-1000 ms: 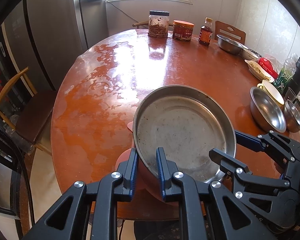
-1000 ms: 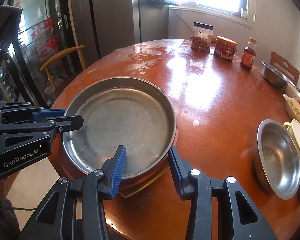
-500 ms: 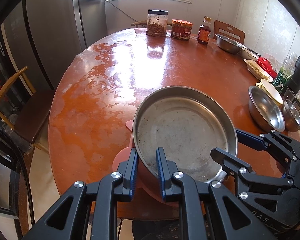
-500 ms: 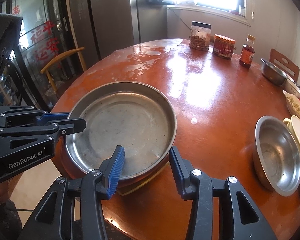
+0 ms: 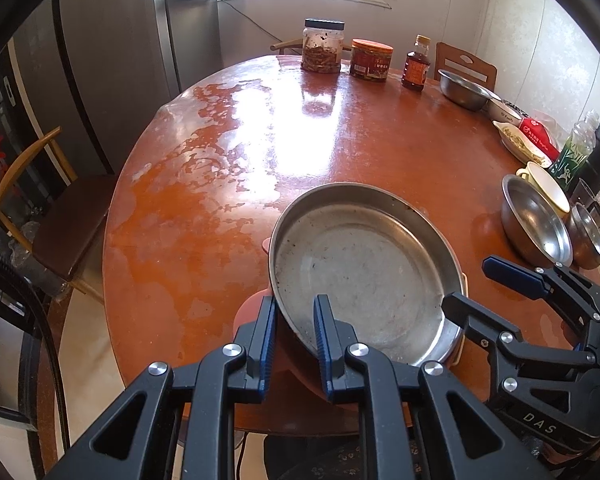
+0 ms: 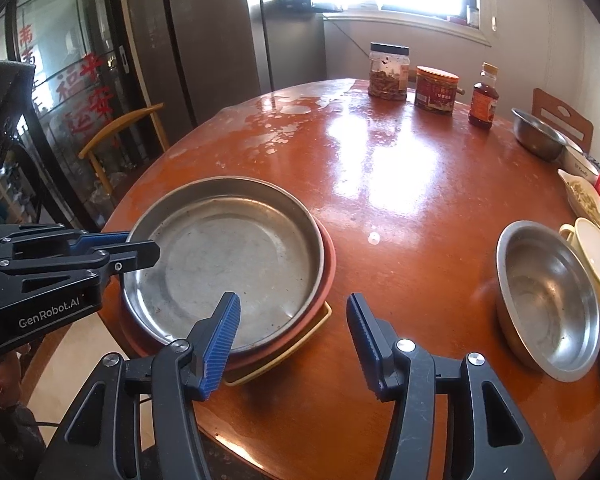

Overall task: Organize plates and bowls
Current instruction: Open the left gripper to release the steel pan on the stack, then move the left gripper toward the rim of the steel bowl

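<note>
A wide, shallow steel plate rests on a pink plate, which lies on a yellow square plate at the table's near edge. My left gripper is shut on the steel plate's near-left rim, one finger inside and one outside. My right gripper is opening. Its fingers stand wide on either side of the stack's near-right edge, and the pads press on nothing.
A steel bowl and a cream cup sit to the right. Another steel bowl, two jars and a bottle line the far edge. A wooden chair stands left of the round table.
The right gripper's jaws have spread wider and drawn back a little from the steel plate's rim. The plate now sits flatter on the pink plate. The left gripper has kept its grip and place.
</note>
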### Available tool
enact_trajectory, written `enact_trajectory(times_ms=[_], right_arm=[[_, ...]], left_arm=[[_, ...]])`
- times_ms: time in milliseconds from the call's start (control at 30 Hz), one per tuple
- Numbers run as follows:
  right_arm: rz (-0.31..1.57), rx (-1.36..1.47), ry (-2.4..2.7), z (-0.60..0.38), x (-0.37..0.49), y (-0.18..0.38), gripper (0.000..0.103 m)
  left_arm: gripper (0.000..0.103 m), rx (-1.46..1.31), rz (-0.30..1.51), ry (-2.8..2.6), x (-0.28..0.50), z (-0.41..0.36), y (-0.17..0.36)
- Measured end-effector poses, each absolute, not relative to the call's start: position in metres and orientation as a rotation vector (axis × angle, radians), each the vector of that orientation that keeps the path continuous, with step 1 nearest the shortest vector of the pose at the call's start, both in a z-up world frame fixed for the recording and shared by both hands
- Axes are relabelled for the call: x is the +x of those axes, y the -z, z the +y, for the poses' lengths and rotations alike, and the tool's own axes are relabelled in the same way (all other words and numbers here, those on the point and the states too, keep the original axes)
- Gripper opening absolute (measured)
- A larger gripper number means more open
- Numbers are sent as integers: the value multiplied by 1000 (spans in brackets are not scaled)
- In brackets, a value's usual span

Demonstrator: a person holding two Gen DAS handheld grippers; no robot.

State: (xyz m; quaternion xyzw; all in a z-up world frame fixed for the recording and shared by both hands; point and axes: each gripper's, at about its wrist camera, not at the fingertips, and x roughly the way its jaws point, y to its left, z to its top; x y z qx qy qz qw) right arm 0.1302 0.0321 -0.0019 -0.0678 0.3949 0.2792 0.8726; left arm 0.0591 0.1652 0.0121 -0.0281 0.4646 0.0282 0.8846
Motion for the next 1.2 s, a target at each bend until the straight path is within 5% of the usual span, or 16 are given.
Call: enact_trajectory(times_ms=[133, 333, 1200], right_arm=[[816, -120, -574, 27, 130, -2, 62], [795, -100, -563, 20, 128, -7, 65], [683, 10, -447, -60, 117, -35, 72]], left_arm=[[19, -56, 960, -64, 58, 163, -14], [44, -65, 929, -56, 54, 159, -23], [63, -62, 807, 39, 53, 99, -68]])
